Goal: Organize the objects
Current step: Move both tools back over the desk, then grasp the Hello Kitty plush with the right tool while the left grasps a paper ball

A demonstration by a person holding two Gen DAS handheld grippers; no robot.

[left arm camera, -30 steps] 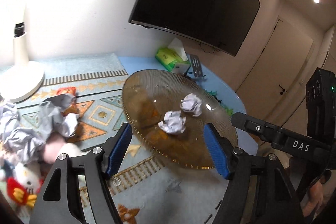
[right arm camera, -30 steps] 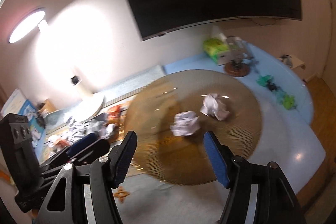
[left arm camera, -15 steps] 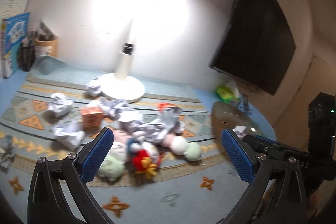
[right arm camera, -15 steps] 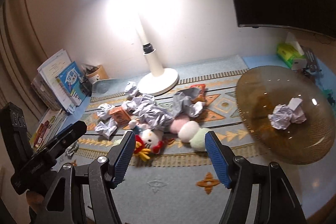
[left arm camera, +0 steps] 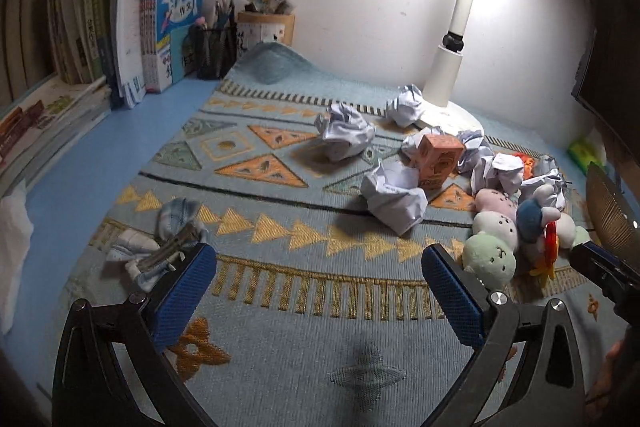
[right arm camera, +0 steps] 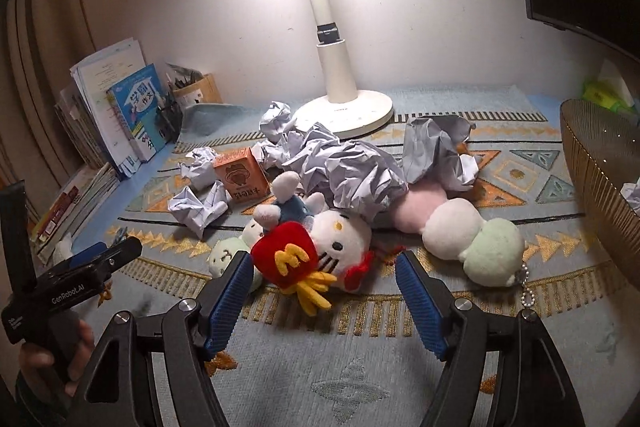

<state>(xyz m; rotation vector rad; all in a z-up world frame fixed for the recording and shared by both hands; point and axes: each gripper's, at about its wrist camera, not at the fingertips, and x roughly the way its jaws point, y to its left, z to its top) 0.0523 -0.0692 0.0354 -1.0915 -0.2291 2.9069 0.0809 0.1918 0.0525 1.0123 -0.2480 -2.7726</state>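
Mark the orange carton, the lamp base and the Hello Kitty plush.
orange carton (right arm camera: 241, 179), right wrist view, on its front face.
lamp base (right arm camera: 348, 111), right wrist view, on the flat round foot.
Hello Kitty plush (right arm camera: 340, 233), right wrist view, on the white face.

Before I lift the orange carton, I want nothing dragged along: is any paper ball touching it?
Touching. In the left wrist view a paper ball presses against the front of the carton, with no mat showing between them.
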